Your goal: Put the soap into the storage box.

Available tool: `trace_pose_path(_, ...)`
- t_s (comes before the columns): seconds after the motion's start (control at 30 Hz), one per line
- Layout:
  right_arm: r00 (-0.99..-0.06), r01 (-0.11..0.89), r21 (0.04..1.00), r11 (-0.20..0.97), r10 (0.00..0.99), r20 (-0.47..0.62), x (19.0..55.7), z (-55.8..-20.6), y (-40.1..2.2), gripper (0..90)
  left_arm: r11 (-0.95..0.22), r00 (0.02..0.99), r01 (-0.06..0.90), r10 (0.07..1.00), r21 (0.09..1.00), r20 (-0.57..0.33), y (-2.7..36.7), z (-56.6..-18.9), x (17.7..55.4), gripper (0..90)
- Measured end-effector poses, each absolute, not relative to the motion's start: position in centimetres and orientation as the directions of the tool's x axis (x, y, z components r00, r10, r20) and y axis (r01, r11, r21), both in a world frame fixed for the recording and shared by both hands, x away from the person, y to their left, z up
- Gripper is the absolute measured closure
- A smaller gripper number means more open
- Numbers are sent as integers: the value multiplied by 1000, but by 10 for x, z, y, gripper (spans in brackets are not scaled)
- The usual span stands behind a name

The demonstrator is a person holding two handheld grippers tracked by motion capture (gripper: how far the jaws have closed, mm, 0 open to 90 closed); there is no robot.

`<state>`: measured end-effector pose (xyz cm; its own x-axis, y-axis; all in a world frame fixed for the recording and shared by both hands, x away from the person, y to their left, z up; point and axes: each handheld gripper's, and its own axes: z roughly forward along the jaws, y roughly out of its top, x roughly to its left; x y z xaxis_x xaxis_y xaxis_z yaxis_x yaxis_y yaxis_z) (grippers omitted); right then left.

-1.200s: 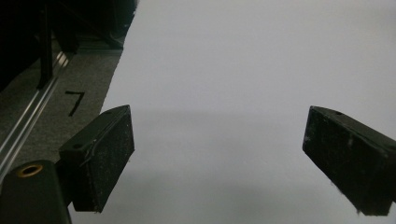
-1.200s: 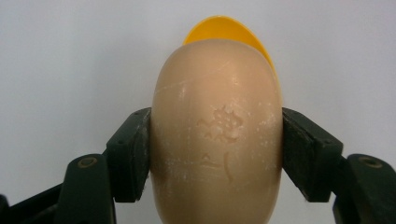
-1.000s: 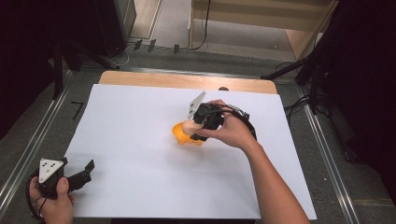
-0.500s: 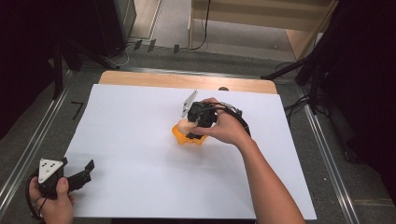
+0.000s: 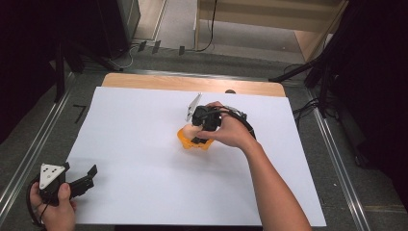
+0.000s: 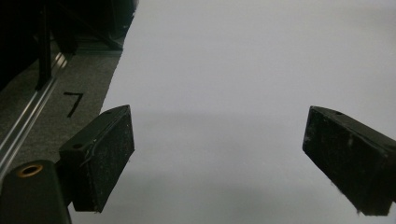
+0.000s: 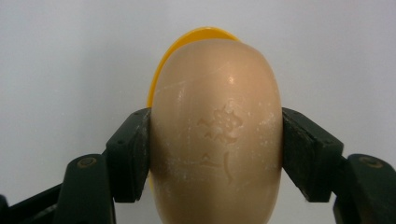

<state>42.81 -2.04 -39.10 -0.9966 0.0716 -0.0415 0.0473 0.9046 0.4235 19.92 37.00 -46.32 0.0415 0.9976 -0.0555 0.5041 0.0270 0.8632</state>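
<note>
A beige oval bar of soap (image 7: 217, 130) with an embossed mark fills the right gripper view, and my right gripper (image 7: 217, 154) is shut on its two sides. Behind the soap curves the rim of a yellow-orange soap dish (image 7: 161, 74). In the high view the right gripper (image 5: 198, 137) points down at the dish (image 5: 185, 143) in the middle of the white sheet, with the soap (image 5: 189, 131) just above the dish. Whether the soap touches the dish I cannot tell. My left gripper (image 5: 89, 174) rests at the near left, open (image 6: 219, 158), with nothing between its pads.
A large white sheet (image 5: 134, 159) covers the tabletop, with a strip of bare wood (image 5: 144, 82) at the far edge. Grey floor and metal rails (image 5: 29, 154) run along the left and right sides. A cable (image 5: 243, 120) trails from the right gripper.
The right hand has shifted slightly to the left over the dish, still gripping the soap. The left hand has stayed put.
</note>
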Motion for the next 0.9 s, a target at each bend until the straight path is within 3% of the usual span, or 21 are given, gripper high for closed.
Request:
trace_pose_path(0.33, -996, 59, 403, 913, 78, -32, 429, -395, -22, 323, 27, 41, 504, 998, 863, -55, 370, -463, 199, 96)
trace_pose_path(0.53, -993, 92, 480, 872, 116, -21, 430, -384, -26, 316, 28, 40, 504, 998, 863, -55, 370, -463, 199, 96)
trace_pose_path(0.9, -988, 126, 495, 860, 151, -10, 424, -379, -40, 321, 27, 40, 504, 998, 863, -54, 370, -463, 199, 96)
